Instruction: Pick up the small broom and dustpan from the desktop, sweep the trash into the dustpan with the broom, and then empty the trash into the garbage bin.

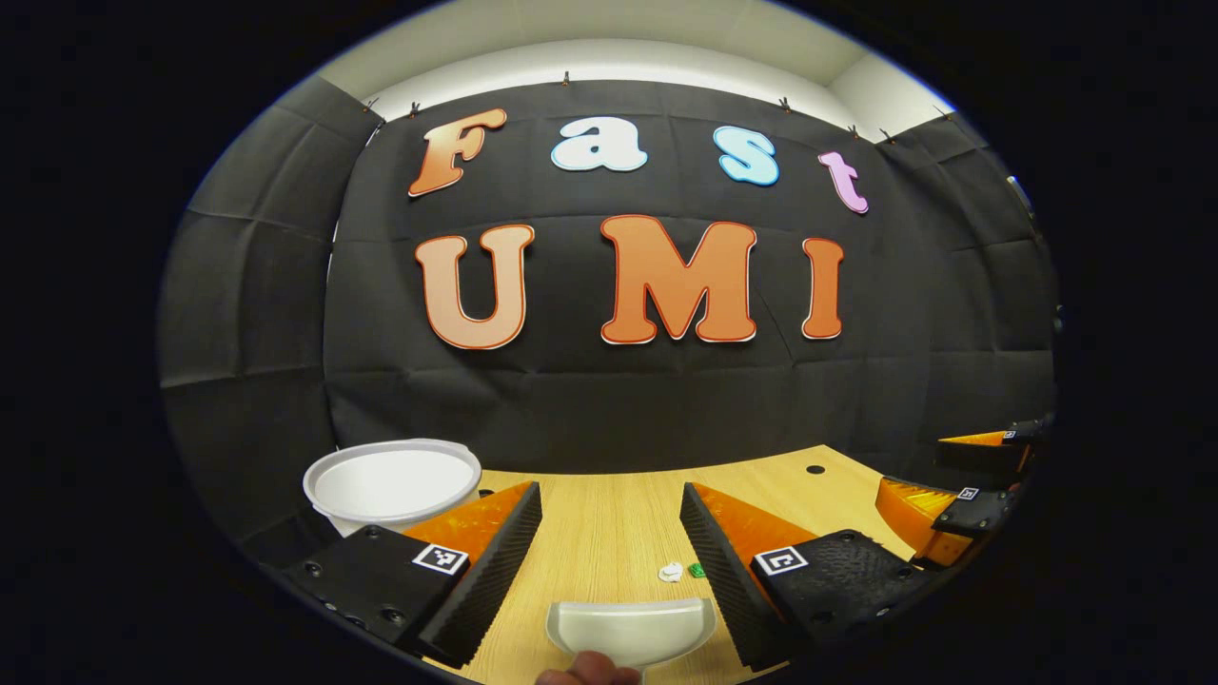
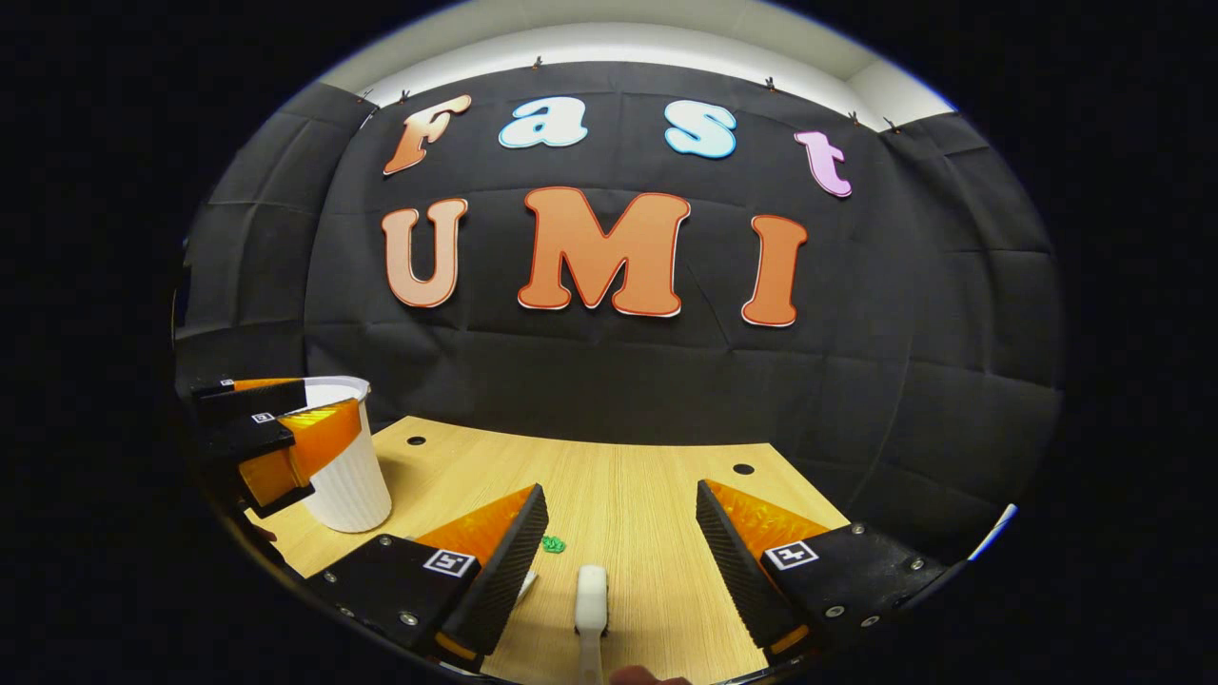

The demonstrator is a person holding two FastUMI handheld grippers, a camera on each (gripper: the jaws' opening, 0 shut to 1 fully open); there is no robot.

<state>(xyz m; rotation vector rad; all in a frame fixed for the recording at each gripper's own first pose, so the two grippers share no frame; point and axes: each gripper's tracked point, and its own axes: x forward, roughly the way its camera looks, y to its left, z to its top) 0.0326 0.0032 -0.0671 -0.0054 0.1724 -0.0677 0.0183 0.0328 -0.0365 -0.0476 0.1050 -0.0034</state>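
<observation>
Down at the near edge of the left gripper view, the white dustpan lies flat on the wooden desktop, with a fingertip touching its near side. The left gripper hangs over it with its fingers spread wide, nothing between them but the pan below. Just past the pan's far right corner sit a white scrap and a green scrap, side by side. Farther back on the left stands the white garbage bin.

In the right gripper view, the right gripper is spread wide too, gripping nothing. Between its fingers the small white broom lies on the desktop, pointing away. The green scrap rests just beside the left finger. Beyond, the bin stands at the far left, with the left gripper in front of it.
</observation>
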